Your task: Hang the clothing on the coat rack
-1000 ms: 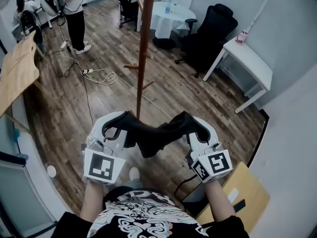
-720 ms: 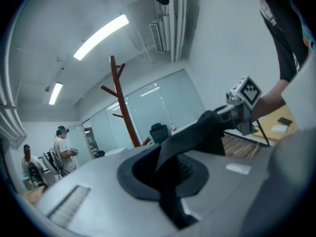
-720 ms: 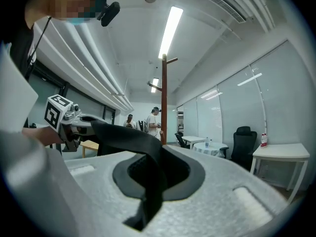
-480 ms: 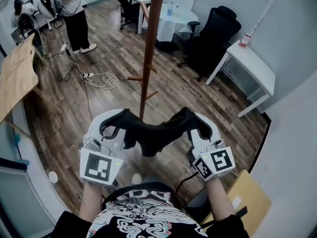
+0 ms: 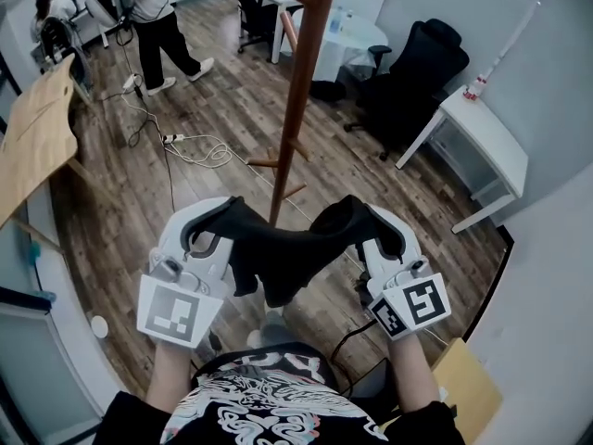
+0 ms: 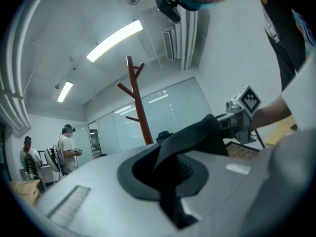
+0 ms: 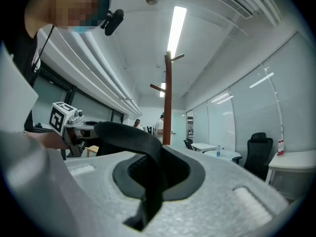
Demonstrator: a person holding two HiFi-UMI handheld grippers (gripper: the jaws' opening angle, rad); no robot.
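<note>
Looking down, head view: the coat rack (image 5: pixel 298 100), a brown wooden pole with short pegs, rises from the plank floor (image 5: pixel 213 91) just beyond the two hand-held grippers. Its lower pegs jut out above the clothing. Coiled cables (image 5: pixel 190 145) lie on the floor left of the pole. A standing person (image 5: pixel 162 17) is at far upper left, a black office chair (image 5: pixel 417 72) and a white tabletop (image 5: pixel 482 133) are at right, and a wooden board (image 5: pixel 37 123) is at the left edge. The clothing (image 5: pixel 278 258), a black garment, is stretched between the left hand-held gripper (image 5: pixel 215 225) and the right hand-held gripper (image 5: pixel 371 225). It sags in the middle, near the pole but apart from it. Both forearms reach forward side by side, with the marker cubes nearest the wearer.

Left gripper view: the jaws are pressed together on a fold of the black cloth, which runs off right toward the other hand-held gripper. The coat rack stands beyond, upright, with glass partitions (image 6: pixel 168 112) behind it and a ceiling light (image 6: pixel 116 38) overhead.

Right gripper view: the jaws are likewise clamped on the cloth, which leads off left. The pole stands straight ahead under a long strip light (image 7: pixel 175 23), and the black office chair sits low at right.
</note>
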